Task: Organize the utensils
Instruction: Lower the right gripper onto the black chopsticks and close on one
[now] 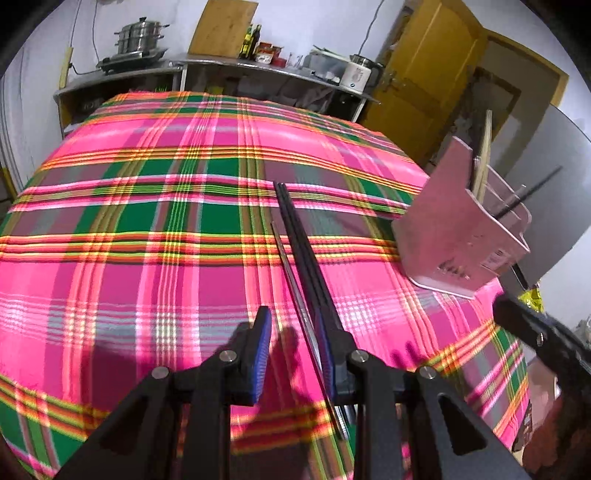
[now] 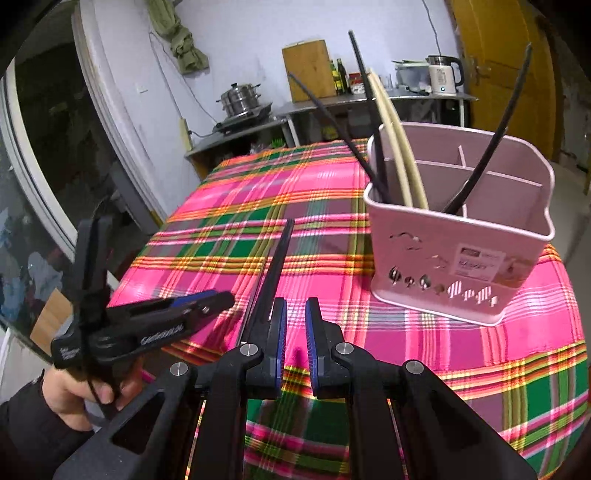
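Left gripper: jaws spread; blue pads apart. A pair of black chopsticks lies against the inner face of its right-hand finger, pointing forward over the cloth. Whether they are pinched or only leaning, cannot tell.
Silver rod: thin, alongside the black pair, just to their left.
Right gripper: fingers slightly parted, a narrow gap between the pads, nothing in it.
Pink utensil caddy: upright on the table's right side, divided into compartments. Holds cream chopsticks and several black chopsticks, leaning in different directions.
Plaid tablecloth: pink, green and yellow, covering the table.
Background: steel steamer pot on a counter, white kettle, wooden board against the wall, yellow door.
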`<state>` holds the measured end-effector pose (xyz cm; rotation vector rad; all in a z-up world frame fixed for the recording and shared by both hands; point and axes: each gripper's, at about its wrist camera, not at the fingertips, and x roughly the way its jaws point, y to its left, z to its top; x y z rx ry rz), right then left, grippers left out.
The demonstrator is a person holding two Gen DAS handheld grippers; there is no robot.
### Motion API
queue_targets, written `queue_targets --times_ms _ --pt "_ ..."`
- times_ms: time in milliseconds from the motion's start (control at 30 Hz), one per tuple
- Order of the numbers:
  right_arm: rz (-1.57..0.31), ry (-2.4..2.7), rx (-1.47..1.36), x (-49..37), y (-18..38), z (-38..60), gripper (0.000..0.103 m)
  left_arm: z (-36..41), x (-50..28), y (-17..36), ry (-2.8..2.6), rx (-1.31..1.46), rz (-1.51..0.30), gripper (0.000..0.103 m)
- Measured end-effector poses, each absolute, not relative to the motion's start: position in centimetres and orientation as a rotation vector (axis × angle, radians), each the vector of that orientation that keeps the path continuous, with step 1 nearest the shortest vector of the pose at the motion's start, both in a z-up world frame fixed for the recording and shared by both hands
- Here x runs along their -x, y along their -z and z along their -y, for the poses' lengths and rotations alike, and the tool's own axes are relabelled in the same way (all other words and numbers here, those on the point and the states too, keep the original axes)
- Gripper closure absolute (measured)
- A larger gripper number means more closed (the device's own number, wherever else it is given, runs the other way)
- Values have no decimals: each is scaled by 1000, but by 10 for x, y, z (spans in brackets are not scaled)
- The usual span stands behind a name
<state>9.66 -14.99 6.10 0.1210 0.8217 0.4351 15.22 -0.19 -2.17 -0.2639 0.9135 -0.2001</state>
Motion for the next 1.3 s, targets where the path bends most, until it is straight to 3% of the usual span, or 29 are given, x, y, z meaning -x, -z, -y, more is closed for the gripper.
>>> queue_targets --times_ms 400,500,700,1300 --pt "-876 -443 -118 -114 -38 139 93 13 -178 40 155 199 -912 77" --pt "-885 -449 -110 -119 -34 133 93 17 -180 41 133 147 -904 90" --pt "-903 -459 -87 -132 -26 114 93 3 -181 41 121 125 -906 95" --pt "-976 -438 -7 -188 13 63 93 -54 -166 45 78 216 -897 96"
